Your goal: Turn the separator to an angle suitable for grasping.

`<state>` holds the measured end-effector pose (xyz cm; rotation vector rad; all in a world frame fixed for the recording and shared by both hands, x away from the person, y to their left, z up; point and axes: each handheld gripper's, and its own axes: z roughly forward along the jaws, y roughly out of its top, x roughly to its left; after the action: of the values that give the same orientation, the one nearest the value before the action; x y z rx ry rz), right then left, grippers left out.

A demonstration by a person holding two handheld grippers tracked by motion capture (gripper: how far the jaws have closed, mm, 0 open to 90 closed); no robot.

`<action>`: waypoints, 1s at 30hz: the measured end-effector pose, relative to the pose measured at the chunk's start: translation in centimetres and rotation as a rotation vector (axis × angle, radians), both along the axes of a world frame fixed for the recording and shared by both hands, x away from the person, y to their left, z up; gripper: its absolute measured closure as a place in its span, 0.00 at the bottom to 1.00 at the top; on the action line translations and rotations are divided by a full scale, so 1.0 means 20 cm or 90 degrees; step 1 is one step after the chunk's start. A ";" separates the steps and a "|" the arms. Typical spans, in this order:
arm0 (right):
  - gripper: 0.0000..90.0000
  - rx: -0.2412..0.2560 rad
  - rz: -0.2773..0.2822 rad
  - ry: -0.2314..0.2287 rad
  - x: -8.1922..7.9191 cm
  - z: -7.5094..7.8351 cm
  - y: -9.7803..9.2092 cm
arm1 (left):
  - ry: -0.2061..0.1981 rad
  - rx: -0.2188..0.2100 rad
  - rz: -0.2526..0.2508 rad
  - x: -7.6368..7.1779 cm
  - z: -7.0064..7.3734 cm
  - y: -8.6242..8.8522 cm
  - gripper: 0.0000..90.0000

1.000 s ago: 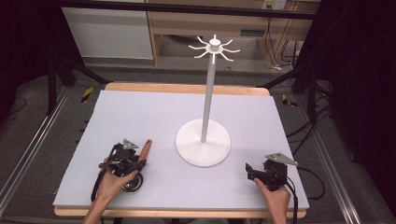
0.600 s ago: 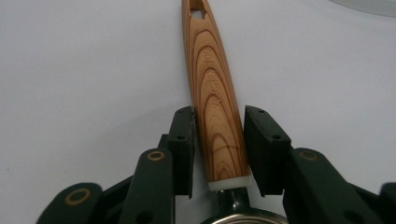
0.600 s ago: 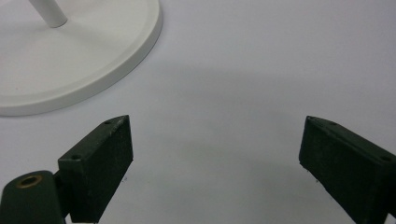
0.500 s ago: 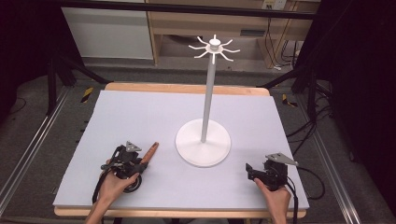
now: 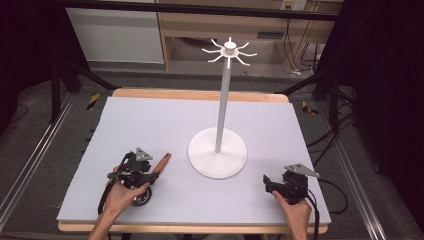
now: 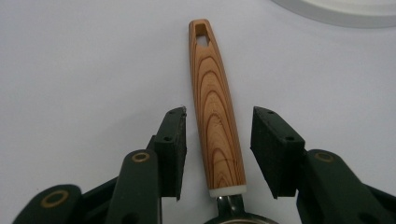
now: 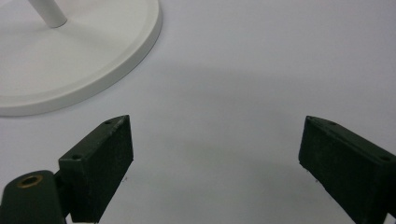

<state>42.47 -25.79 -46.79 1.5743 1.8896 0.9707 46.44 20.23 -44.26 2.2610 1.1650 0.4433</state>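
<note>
High view. The left gripper (image 5: 151,176) sits at the near left of the table (image 5: 150,120), over a utensil whose wooden handle (image 5: 162,162) points far and right toward the white stand (image 5: 217,152). The stand's round base rests mid-table, and its pole carries a ring of hooks at the top. The right gripper (image 5: 266,182) rests at the near right, well apart from both stand and utensil.

Left gripper view. The wooden handle (image 6: 216,112) lies flat on the table between the two jaws, which stand apart on either side of it; the left jaw is just beside the wood, the right one leaves a gap. A hanging slot (image 6: 200,29) pierces the far tip, and the metal neck (image 6: 229,204) begins at the near edge. Judged risk: the handle sits off-centre, so closing may push or roll it sideways, giving a skewed hold. A grasp this close to the neck could also let the far end swing when lifted.

Right gripper view. The right gripper (image 7: 215,156) has its jaws wide apart over bare table, with the stand's base (image 7: 79,60) at far left.
</note>
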 end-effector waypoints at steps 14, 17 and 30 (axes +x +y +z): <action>0.12 0.002 0.002 0.007 0.00 0.00 -0.01 | 0.037 0.028 -0.010 0.10 -0.03 -0.05 0.64; 0.12 0.001 0.002 0.007 0.00 0.00 -0.01 | 0.049 0.033 -0.014 0.12 -0.05 -0.06 0.66; 0.12 0.000 0.003 0.012 0.00 -0.01 -0.01 | 0.068 0.034 -0.008 0.13 -0.08 -0.06 0.69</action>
<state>42.55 -25.92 -46.91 1.5849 1.9071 0.9608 48.97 18.99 -45.77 2.3621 1.2052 0.3558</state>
